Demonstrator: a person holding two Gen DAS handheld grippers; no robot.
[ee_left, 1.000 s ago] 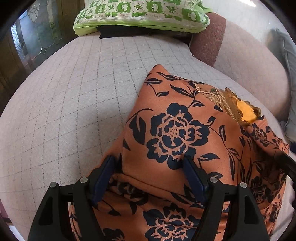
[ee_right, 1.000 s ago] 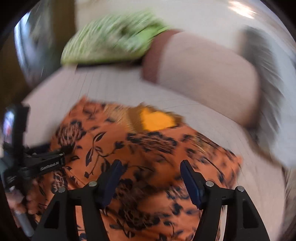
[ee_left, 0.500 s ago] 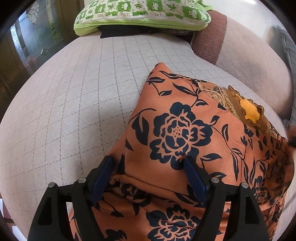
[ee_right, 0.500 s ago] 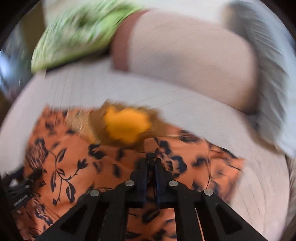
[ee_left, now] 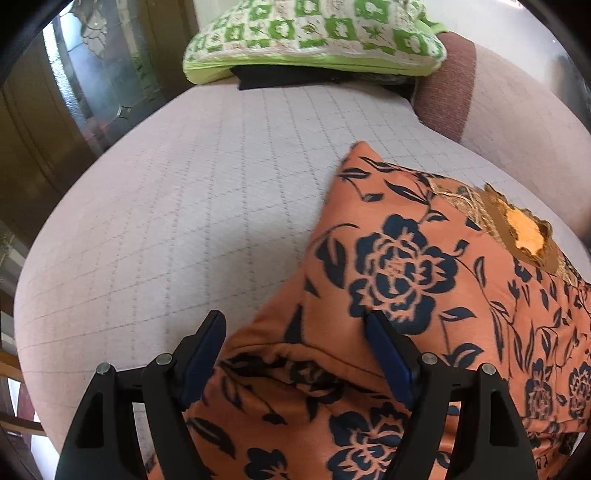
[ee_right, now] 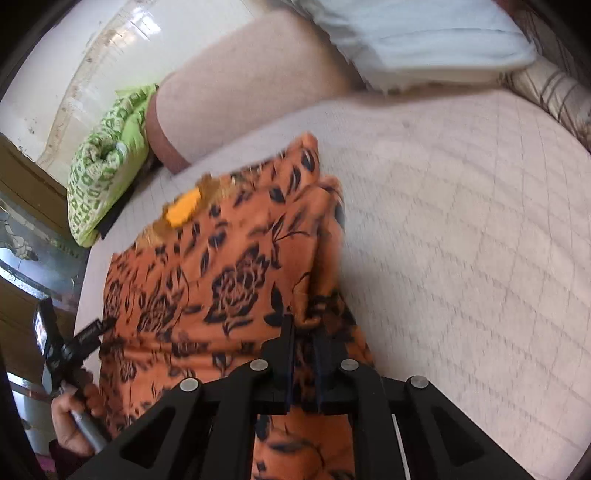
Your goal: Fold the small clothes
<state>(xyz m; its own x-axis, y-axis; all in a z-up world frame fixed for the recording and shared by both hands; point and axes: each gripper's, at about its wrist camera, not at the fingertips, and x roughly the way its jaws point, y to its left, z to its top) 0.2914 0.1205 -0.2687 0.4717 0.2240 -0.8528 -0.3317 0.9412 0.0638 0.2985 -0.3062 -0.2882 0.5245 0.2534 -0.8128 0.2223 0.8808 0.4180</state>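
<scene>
An orange garment with dark blue flowers and a yellow neck patch lies on the pale quilted bed. My left gripper is open, its blue pads straddling the garment's near left edge. My right gripper is shut on the garment's right edge and holds that edge bunched up over the rest of the garment. The left gripper also shows in the right wrist view, held in a hand at the garment's left side.
A green and white patterned pillow lies at the head of the bed on a dark cloth. A pink and maroon bolster lies to the right. A white pillow lies beyond the garment. Dark wooden glass doors stand at left.
My right gripper closed on the garment's right edge and has lifted and pulled it over. My left gripper stayed open and shifted slightly left off the garment.
</scene>
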